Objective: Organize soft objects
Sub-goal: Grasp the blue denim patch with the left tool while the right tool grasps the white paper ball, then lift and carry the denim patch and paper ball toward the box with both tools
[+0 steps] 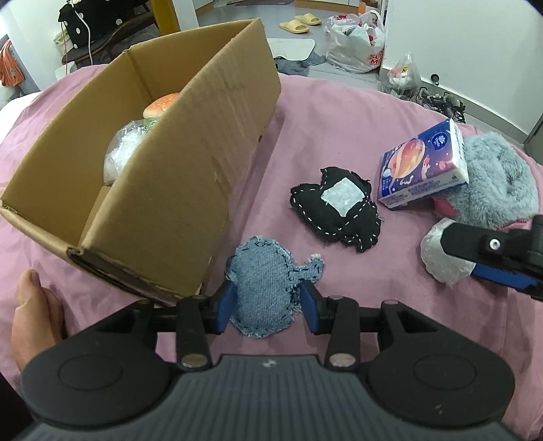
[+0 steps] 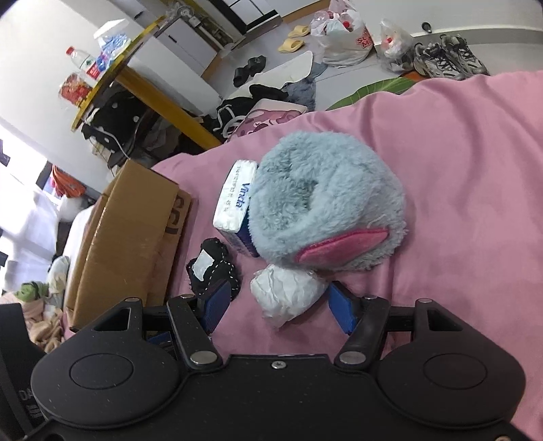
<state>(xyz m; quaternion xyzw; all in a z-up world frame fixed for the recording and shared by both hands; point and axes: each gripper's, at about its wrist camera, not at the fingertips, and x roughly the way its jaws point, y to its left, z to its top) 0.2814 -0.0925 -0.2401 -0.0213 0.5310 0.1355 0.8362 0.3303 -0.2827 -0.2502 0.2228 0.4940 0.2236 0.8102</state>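
Observation:
My left gripper (image 1: pixel 267 303) is closed around a blue denim stuffed pad (image 1: pixel 268 285) on the pink bed sheet, beside the open cardboard box (image 1: pixel 190 163). The box holds a burger-shaped plush (image 1: pixel 159 105) and a clear-wrapped white bundle (image 1: pixel 124 149). My right gripper (image 2: pixel 276 305) is open, its blue pads either side of a white crumpled plastic-wrapped ball (image 2: pixel 288 293), also seen in the left wrist view (image 1: pixel 441 257). A black stitched pad (image 1: pixel 336 207), a tissue pack (image 1: pixel 424 166) and a fluffy grey-blue plush (image 2: pixel 325 210) lie nearby.
The pink sheet (image 2: pixel 458 203) covers the whole bed. A bare foot (image 1: pixel 34 319) rests at the left of the box. Beyond the bed edge are plastic bags (image 1: pixel 356 44), slippers (image 1: pixel 298 23), shoes (image 2: pixel 441 57) and a yellow table (image 2: pixel 135 78).

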